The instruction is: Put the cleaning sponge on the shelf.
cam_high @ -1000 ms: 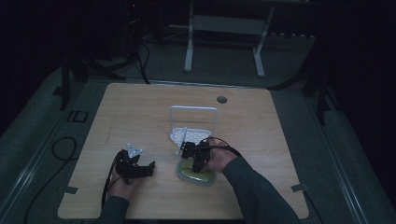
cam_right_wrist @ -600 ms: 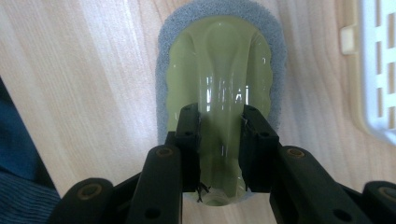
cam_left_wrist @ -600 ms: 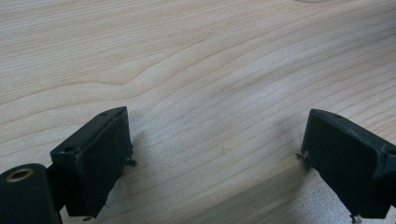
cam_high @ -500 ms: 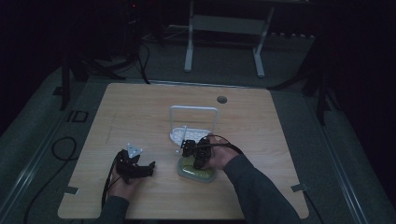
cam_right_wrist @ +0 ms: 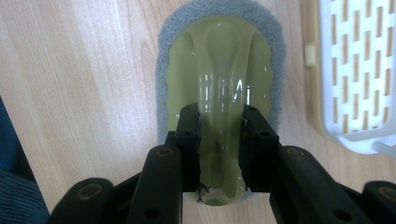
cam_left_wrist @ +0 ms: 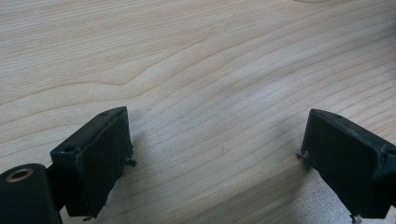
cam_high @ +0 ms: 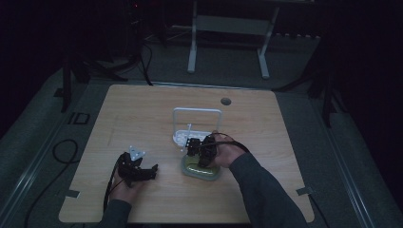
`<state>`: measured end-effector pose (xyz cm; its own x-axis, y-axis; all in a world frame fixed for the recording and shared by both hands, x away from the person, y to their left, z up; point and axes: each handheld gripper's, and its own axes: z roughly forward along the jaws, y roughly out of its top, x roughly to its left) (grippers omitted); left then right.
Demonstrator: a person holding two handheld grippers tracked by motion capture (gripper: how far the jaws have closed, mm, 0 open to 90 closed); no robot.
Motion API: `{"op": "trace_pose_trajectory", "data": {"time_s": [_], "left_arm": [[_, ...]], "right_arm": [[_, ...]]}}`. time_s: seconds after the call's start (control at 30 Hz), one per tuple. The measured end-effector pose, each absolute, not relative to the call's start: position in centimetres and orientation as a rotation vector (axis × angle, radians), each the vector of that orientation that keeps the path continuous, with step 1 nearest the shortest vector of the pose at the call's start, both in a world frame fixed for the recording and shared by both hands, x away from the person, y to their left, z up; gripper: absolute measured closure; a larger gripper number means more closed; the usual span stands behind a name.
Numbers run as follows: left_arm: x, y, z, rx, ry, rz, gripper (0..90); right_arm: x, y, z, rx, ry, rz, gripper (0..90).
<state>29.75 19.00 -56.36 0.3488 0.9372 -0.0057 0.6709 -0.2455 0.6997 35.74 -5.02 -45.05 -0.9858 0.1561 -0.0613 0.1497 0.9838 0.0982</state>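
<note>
A yellow-green scrubber (cam_right_wrist: 224, 60) with a grey sponge rim lies flat on the wooden table (cam_high: 142, 114), near its front middle. My right gripper (cam_right_wrist: 219, 140) is shut on the raised glossy handle ridge that runs down the scrubber's (cam_high: 202, 170) middle, one jaw on each side. In the high view the right gripper (cam_high: 195, 153) sits over the scrubber's far end, with a hand behind it. My left gripper (cam_high: 142, 172) rests low at the front left, apart from the scrubber. Its jaws stand wide open over bare wood (cam_left_wrist: 215, 154) with nothing between them.
A white slotted tray (cam_right_wrist: 359, 70) with a tall white wire frame (cam_high: 197, 111) stands just beyond the scrubber, close to the right gripper. A round cable hole (cam_high: 225, 101) sits near the table's far edge. Cables trail off the table's front left.
</note>
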Motion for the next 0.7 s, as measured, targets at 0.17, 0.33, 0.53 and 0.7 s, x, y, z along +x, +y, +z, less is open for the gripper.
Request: {"op": "trace_pose_trajectory", "data": {"time_s": [0.17,0.33,0.53,0.7], "left_arm": [[29.8,19.0,-56.4,2.003,1.397,0.563,8.5],[29.8,19.0,-56.4,2.003,1.396,0.563,8.5],[29.8,19.0,-56.4,2.003,1.395,0.564,8.5],[29.8,19.0,-56.4,2.003,1.394,0.564,8.5]], "right_arm": [[36.1,-5.1,-44.7,0.223,3.044,0.153,71.8],[36.4,-5.1,-44.5,0.192,3.034,0.158,71.8],[36.7,-5.1,-44.2,0.161,3.029,0.163,71.9],[37.2,-5.2,-44.0,0.139,3.009,0.158,71.8]]}}
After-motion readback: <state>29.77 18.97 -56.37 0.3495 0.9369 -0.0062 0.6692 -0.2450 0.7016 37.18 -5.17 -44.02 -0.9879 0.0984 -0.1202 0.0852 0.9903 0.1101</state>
